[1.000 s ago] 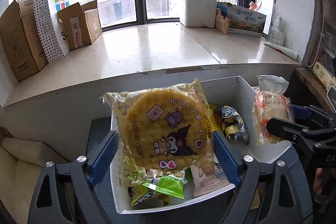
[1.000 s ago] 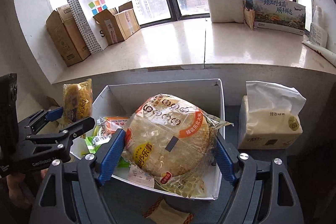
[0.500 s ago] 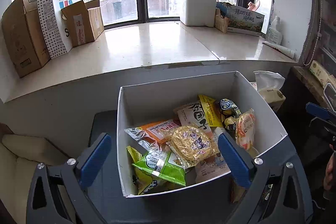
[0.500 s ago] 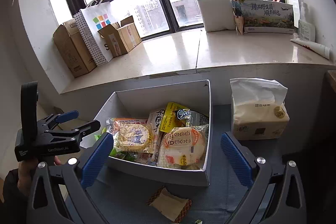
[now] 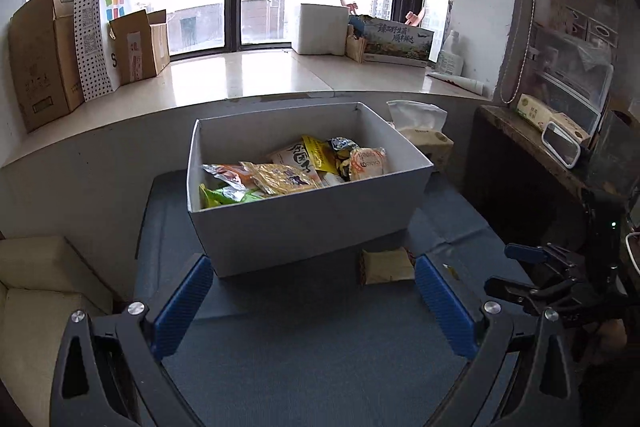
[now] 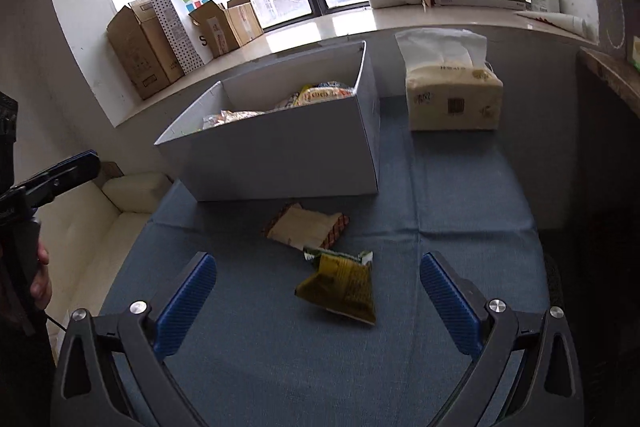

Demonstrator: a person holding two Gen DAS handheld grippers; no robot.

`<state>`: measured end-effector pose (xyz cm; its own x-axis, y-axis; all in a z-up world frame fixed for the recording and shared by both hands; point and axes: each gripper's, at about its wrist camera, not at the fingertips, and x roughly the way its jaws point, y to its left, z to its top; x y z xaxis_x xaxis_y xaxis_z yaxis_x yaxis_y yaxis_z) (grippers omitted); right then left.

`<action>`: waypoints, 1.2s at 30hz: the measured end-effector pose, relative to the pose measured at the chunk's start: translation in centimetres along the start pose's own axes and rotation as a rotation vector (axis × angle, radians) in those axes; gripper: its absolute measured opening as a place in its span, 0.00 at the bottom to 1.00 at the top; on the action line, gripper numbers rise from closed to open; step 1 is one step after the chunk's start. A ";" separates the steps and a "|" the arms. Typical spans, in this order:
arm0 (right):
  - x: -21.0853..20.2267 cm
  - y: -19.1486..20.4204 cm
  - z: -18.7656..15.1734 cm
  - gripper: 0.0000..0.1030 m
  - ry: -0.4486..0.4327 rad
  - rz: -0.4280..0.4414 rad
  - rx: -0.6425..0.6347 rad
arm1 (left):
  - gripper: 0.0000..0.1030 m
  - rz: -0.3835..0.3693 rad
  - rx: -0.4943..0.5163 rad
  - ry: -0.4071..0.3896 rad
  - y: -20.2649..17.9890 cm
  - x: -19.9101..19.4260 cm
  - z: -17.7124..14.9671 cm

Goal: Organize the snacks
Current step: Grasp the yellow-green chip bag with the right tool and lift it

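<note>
A white open box stands on the blue cloth and holds several snack packets. A beige packet lies on the cloth in front of the box. An olive-green packet lies just nearer, between my right gripper's fingers and ahead of them. My left gripper is open and empty, short of the box's near wall. My right gripper is open and empty. It also shows at the right edge of the left wrist view.
A tissue pack stands to the right of the box. Behind is a window sill with cardboard boxes and a paper bag. A cream sofa cushion lies left of the cloth. A dark side table is at the right.
Both grippers let go of their round cracker packets into the box, opened, and drew back and down toward me. The two loose packets on the cloth came into view.
</note>
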<state>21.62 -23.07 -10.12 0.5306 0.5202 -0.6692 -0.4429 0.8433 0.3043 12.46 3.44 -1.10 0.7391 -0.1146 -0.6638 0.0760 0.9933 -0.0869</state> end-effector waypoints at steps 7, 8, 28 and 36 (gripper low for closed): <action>3.4 -0.5 -1.9 1.00 0.069 -0.034 0.032 | 1.00 -0.023 0.012 0.023 -1.8 -0.9 -2.5; 3.9 -0.4 -1.9 1.00 0.080 -0.041 0.025 | 1.00 -0.020 0.011 0.023 -1.8 -0.9 -2.7; 9.1 1.3 -1.1 0.83 0.197 -0.222 -0.080 | 1.00 0.002 -0.026 0.065 -0.9 0.0 -3.3; 8.0 1.2 -1.7 0.61 0.182 -0.204 -0.117 | 1.00 0.000 -0.026 0.089 -1.2 0.9 -3.2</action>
<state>24.11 -18.13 -16.27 0.4841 0.2998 -0.8221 -0.4264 0.9012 0.0776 10.84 2.07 -3.95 0.6769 -0.1166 -0.7268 0.0580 0.9928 -0.1053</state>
